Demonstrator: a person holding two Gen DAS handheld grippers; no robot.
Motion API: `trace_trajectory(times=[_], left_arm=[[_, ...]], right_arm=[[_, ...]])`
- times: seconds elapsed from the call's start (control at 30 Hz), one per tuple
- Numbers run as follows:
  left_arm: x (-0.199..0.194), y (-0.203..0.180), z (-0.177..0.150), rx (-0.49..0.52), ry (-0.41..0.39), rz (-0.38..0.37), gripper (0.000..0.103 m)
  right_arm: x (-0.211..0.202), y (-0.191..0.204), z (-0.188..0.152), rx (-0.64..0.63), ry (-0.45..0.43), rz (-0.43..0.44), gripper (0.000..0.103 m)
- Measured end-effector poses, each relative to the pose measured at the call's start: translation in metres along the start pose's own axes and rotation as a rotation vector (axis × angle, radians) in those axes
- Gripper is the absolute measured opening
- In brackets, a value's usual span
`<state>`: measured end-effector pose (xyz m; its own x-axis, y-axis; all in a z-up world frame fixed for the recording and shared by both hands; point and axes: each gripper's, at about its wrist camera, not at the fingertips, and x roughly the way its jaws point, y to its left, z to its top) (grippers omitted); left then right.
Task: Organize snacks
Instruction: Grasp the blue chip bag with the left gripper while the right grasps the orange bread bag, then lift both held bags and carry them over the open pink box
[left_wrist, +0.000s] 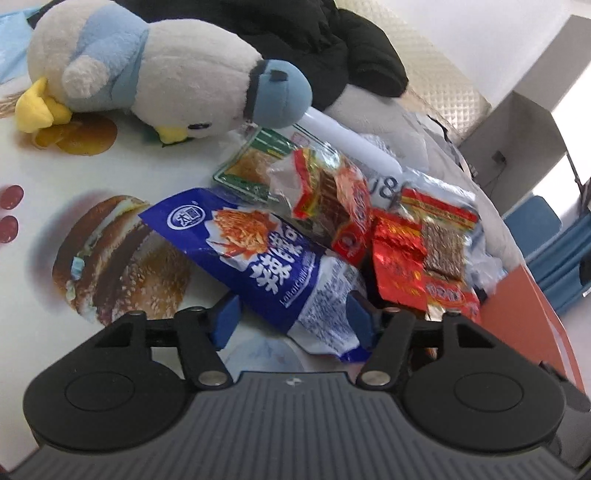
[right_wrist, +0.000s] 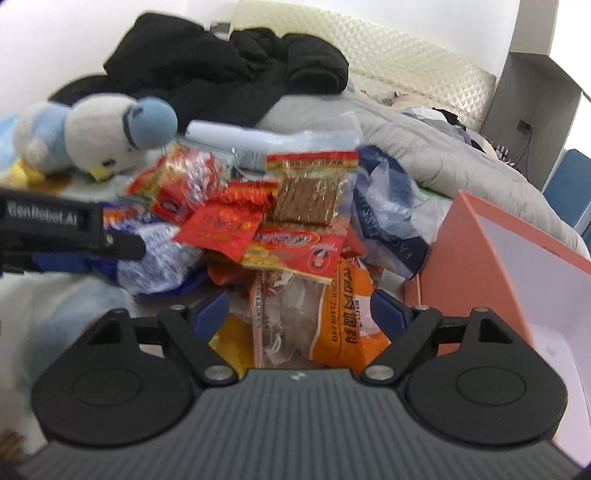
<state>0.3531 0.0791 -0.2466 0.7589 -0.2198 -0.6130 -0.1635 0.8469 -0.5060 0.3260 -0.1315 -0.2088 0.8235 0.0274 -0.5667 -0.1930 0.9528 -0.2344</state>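
Orange pkt (right_wrist: 343, 314): R view only.

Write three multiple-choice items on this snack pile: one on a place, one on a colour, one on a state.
1. Where does the plush bird lie relative to the snack pile in the left wrist view?
A. Above and to its left
B. Inside the box
C. Under the packets

2. What colour is the packet between the fingers of the left gripper?
A. Green
B. Blue and white
C. Plain yellow

3. How does the right gripper stand over the orange packet?
A. Shut flat with nothing between
B. Out of view
C. Open, with the packet between its fingers

Answers: 1 A, the bird rests on the printed surface up-left of the packets. 2 B, the blue packet has white lettering and a white end. 3 C, both blue pads stand clear of the packet's edges.
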Motion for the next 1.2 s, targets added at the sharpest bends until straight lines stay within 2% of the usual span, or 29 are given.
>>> trace_trajectory(times=[0.13,0.2,0.3,0.6,0.83,1.2], left_arm=[[0.006,0.001,0.002,-0.013,-0.014,0.005,0.050],[0.007,0.001,0.002,-0.020,-0.003,-0.004,0.039],[0.004,-0.002,-0.002,-0.006,0.005,0.013,0.026],[-0.035,-0.007,-0.019,0.010,0.026,0.025,0.019],[-0.089,0.005,-0.050,0.012,0.064,0.025,0.019],[-0.175,0.022,-0.092,0.016,0.078,0.060,0.019]], right_arm=[[0.013,0.004,-0.001,-0.020,0.035,-0.024,0.068],[0.012,0.005,0.000,-0.038,0.033,-0.039,0.057],[0.007,0.005,0.001,-0.044,0.030,-0.042,0.051],[-0.023,0.021,-0.012,-0.094,0.045,-0.025,0.048],[-0.065,0.032,-0.032,-0.110,0.050,-0.001,0.047],[-0.137,0.046,-0.068,-0.145,0.049,0.054,0.047]])
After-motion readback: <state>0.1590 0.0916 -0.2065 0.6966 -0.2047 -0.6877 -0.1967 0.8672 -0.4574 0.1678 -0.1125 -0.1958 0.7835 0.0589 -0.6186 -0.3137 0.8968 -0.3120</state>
